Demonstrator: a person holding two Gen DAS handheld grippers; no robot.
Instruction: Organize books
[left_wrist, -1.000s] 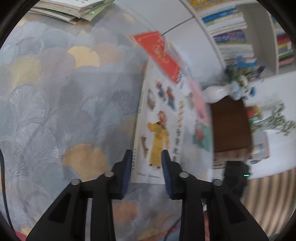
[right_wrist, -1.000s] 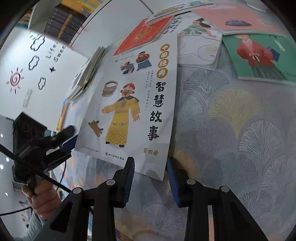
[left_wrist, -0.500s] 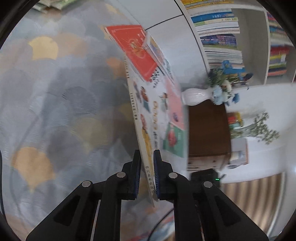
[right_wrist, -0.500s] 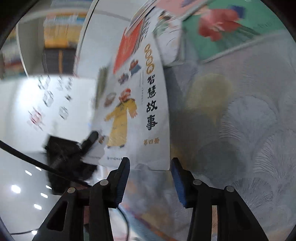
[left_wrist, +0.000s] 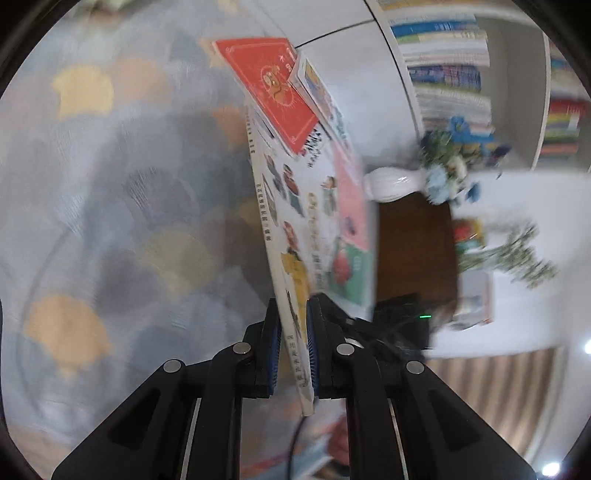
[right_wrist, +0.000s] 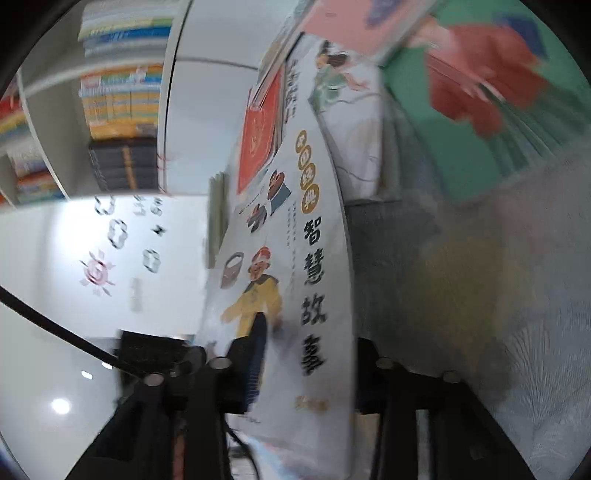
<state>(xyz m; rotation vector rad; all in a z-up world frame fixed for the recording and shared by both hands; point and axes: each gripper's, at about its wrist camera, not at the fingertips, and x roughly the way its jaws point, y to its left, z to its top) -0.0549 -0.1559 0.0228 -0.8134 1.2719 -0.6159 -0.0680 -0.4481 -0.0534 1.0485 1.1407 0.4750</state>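
Note:
A white storybook (left_wrist: 295, 221) with a yellow-robed figure on its cover (right_wrist: 317, 258) stands tilted up on edge above the fan-patterned tablecloth (left_wrist: 110, 221). My left gripper (left_wrist: 293, 347) is shut on its near edge, blue pads on both faces. My right gripper (right_wrist: 308, 369) straddles the book's lower end. Its jaws are closing, one finger (right_wrist: 255, 354) on the cover side and the other (right_wrist: 365, 369) behind, and neither pad visibly presses. A red book (left_wrist: 273, 88) lies beyond, partly under the white one's far end.
More books lie on the cloth: a green one with a red-robed figure (right_wrist: 480, 92), a pink one (right_wrist: 351, 26), a white one (right_wrist: 343, 110). A full bookshelf (left_wrist: 443, 74), a white vase of flowers (left_wrist: 391, 182) and a brown cabinet (left_wrist: 413, 251) stand behind.
The left gripper closed on the storybook's edge and tipped it up off the cloth. The right gripper rolled and moved in until the book's lower end sat between its fingers.

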